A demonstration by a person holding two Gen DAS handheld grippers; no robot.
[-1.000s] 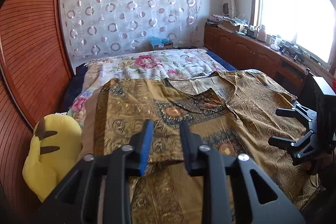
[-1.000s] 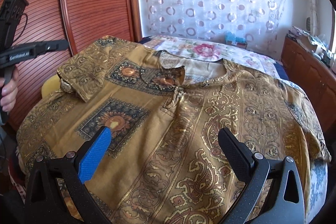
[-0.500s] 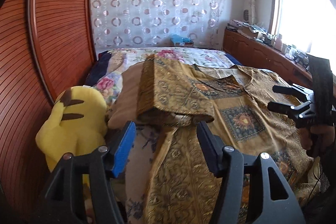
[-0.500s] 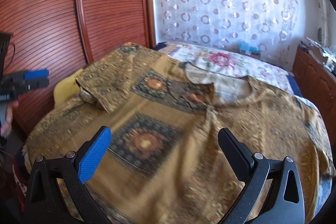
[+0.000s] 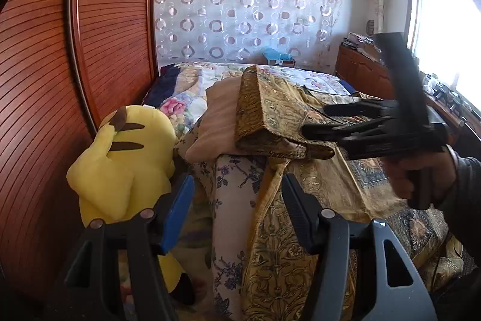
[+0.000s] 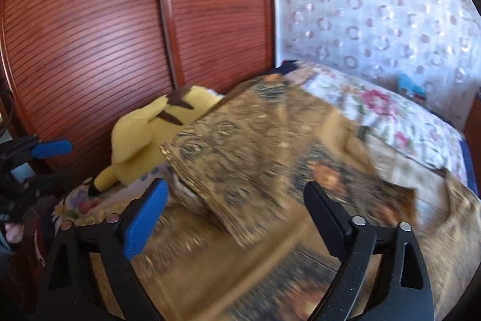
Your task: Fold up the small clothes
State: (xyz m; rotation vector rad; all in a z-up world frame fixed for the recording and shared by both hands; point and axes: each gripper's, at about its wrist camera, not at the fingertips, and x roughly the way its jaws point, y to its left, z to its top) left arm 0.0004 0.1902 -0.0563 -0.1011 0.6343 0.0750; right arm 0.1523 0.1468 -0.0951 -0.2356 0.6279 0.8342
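Observation:
A gold patterned shirt lies spread on the bed, its left sleeve folded inward over the body. It also shows, blurred, in the right wrist view. My left gripper is open and empty, low at the bed's near left corner, before the shirt's hanging hem. My right gripper is open and empty above the folded sleeve; it also shows in the left wrist view, held by a hand, over the sleeve's edge.
A yellow plush toy lies at the bed's left edge against the red wooden wardrobe. A floral bedspread covers the far bed. A wooden cabinet stands along the window side on the right.
My left gripper let go of the folded sleeve, opened, and pulled back and down to the bed's left corner. My right gripper swung left across the shirt to above the folded sleeve.

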